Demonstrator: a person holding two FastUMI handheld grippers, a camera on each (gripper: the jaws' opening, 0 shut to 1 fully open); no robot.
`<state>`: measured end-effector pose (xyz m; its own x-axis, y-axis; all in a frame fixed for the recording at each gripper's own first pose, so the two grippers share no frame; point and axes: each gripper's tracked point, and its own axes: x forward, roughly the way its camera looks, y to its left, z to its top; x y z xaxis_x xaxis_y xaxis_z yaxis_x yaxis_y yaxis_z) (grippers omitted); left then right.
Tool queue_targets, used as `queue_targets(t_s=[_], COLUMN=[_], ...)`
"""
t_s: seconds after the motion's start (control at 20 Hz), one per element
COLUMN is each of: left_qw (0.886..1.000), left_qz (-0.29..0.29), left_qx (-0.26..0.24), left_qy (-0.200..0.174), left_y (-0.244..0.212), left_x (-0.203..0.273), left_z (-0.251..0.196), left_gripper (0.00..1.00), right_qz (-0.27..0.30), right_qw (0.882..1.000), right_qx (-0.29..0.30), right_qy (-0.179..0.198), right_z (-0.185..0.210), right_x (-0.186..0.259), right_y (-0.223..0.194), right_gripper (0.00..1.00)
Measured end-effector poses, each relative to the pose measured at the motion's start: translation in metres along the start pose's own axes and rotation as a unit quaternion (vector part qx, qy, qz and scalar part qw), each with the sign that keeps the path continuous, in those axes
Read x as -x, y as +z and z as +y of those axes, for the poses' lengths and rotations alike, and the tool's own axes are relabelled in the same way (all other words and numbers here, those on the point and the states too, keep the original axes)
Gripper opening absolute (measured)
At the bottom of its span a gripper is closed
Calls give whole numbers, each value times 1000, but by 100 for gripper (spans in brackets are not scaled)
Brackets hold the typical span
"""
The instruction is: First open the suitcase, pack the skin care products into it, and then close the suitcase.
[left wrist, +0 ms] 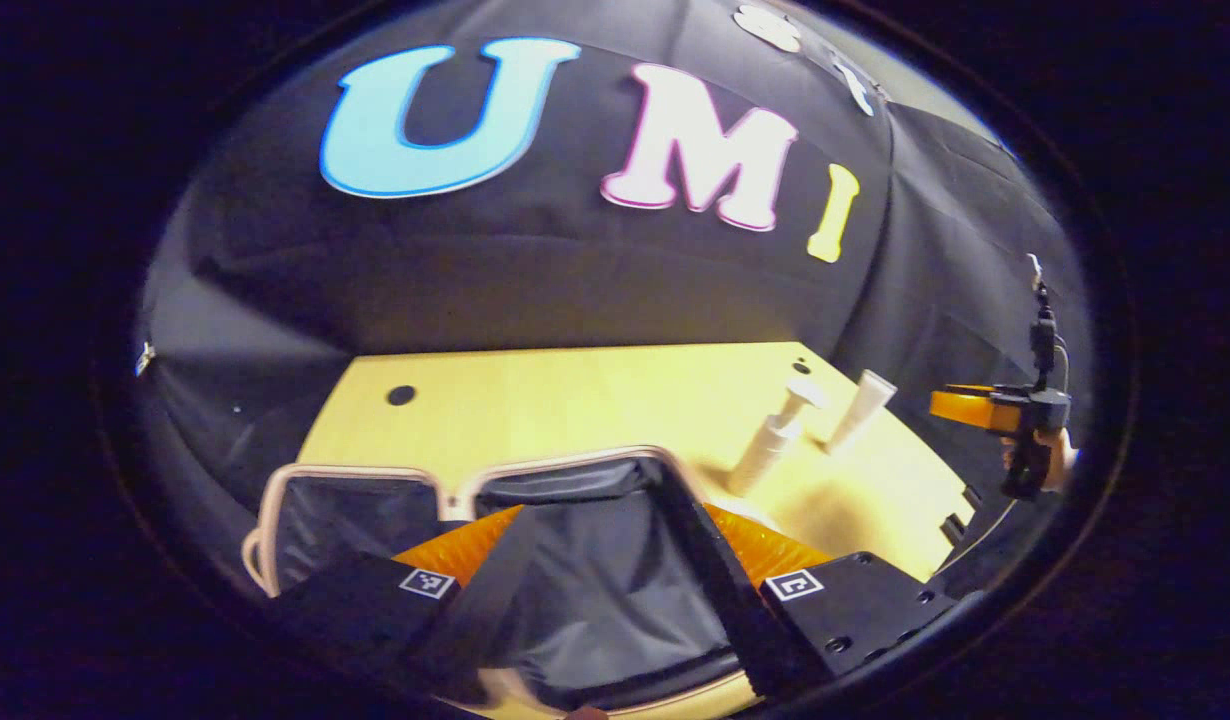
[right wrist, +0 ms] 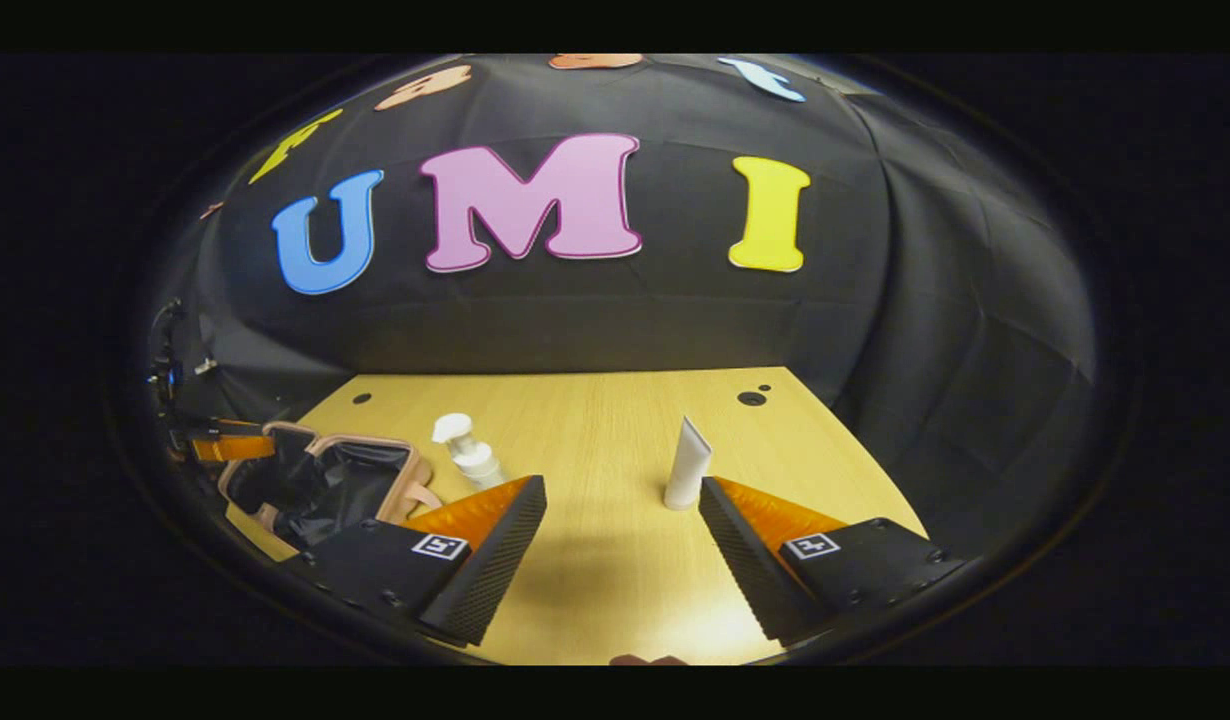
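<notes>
The suitcase [left wrist: 360, 471] lies open on the table's left side, with a beige rim and black lining in both halves. My left gripper [left wrist: 595, 495] is open just above its nearer half, with the lining showing between the fingers. To the suitcase's right stand a white pump bottle [left wrist: 772, 443] and a white tube [left wrist: 859, 405], both upright. My right gripper [right wrist: 623, 485] is open low over the bare table, holding nothing. The tube [right wrist: 687, 466] stands just ahead of its right finger, the pump bottle [right wrist: 465, 450] ahead to its left, and the suitcase [right wrist: 320, 482] farther left.
The wooden table [right wrist: 595, 420] has small dark holes near its back corners and ends at the black cloth wall. A hand holds the right gripper [left wrist: 1015, 420] beyond the table's right edge. The left gripper [right wrist: 220, 447] hangs over the suitcase's far-left side.
</notes>
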<state>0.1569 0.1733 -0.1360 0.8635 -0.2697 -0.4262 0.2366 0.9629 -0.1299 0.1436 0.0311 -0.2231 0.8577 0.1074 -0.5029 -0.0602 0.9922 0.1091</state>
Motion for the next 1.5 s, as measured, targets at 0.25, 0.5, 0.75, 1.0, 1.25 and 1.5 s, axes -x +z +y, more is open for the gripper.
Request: queue_targets(t_s=[0.25, 0.5, 0.75, 1.0, 1.25, 1.5], left_qw=[997, 994, 991, 991, 988, 990], left_qz=[52, 112, 129, 112, 126, 131], left_qx=[-26, -13, 14, 16, 12, 15], left_qy=[-54, -7, 36, 71, 85, 39], left_y=[-14, -37, -54, -41, -33, -24], left_x=[-67, -137, -186, -219, -230, -169], left_z=[-107, -119, -99, -83, -84, -102], left_gripper=[97, 97, 97, 100, 60, 57], right_qz=[35, 65, 94, 107, 134, 123], right_qw=[999, 996, 993, 991, 989, 987], right_qx=[19, 37, 34, 29, -6, -33], right_qy=[29, 49, 63, 72, 62, 95], right_z=[-18, -35, -37, -39, -49, -32], right_x=[-37, -80, -129, -171, -178, -147], right_y=[-20, -40, -65, -80, -89, -62], right_gripper=[99, 98, 99, 99, 44, 40])
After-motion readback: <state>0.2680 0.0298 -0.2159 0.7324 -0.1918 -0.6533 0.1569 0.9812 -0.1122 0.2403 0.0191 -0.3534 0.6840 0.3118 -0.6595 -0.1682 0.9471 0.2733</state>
